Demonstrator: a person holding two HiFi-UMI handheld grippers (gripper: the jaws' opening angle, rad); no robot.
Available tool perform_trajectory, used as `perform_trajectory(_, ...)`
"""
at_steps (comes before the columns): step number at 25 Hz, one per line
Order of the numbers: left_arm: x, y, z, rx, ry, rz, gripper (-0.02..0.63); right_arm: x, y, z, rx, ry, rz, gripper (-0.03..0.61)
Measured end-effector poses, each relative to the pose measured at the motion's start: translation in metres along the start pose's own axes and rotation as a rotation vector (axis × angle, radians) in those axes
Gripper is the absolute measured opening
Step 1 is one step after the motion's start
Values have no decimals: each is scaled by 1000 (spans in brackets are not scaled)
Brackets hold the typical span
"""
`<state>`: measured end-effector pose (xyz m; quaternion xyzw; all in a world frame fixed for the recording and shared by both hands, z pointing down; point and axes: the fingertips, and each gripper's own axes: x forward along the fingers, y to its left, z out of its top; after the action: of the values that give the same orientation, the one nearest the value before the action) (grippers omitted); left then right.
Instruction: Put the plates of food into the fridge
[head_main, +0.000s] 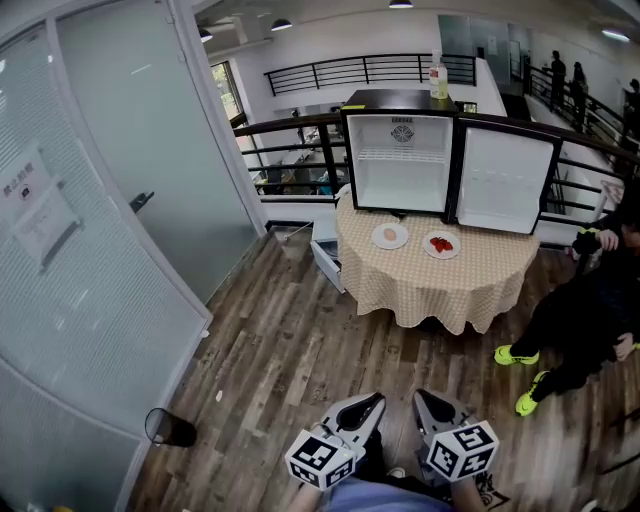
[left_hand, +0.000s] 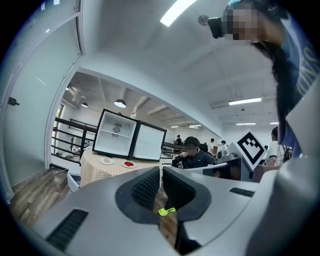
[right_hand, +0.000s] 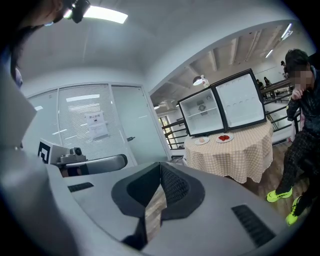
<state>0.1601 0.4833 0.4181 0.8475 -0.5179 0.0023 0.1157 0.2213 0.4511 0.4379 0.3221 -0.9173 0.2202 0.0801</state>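
A small black fridge (head_main: 402, 150) stands open on a round table with a checked cloth (head_main: 440, 285), its door (head_main: 503, 180) swung to the right and its white inside bare. Two white plates lie in front of it: one with a pale bun (head_main: 389, 236), one with red food (head_main: 441, 245). Both show small in the left gripper view, the bun plate (left_hand: 106, 160) and the red plate (left_hand: 129, 164), and in the right gripper view (right_hand: 202, 141) (right_hand: 224, 138). My left gripper (head_main: 374, 402) and right gripper (head_main: 421, 398) hang low near my body, far from the table, both shut and empty.
A frosted glass wall and door (head_main: 110, 200) run along the left. A person in black with yellow-green shoes (head_main: 590, 320) sits right of the table. A black railing (head_main: 290, 140) runs behind the table, a white crate (head_main: 326, 255) lies at its left foot. Wood floor (head_main: 300, 360) stretches between me and the table.
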Motion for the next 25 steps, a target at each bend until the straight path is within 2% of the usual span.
perform_trajectory(7,54,37,5,-16,15,-29,17,41,-40,18,22,16,-22,18)
perform_trajectory(13,101,91,23,4,19,-57,17,95,-77,49,56,-6,-61,17)
perform_trajectory(19,150,170,41,-17,43,-69,17,170,-105,72,96,27,-80,18)
perform_trajectory(25,187,246,66,2,45,-92,17,246,-121,96,119,45,-110,17)
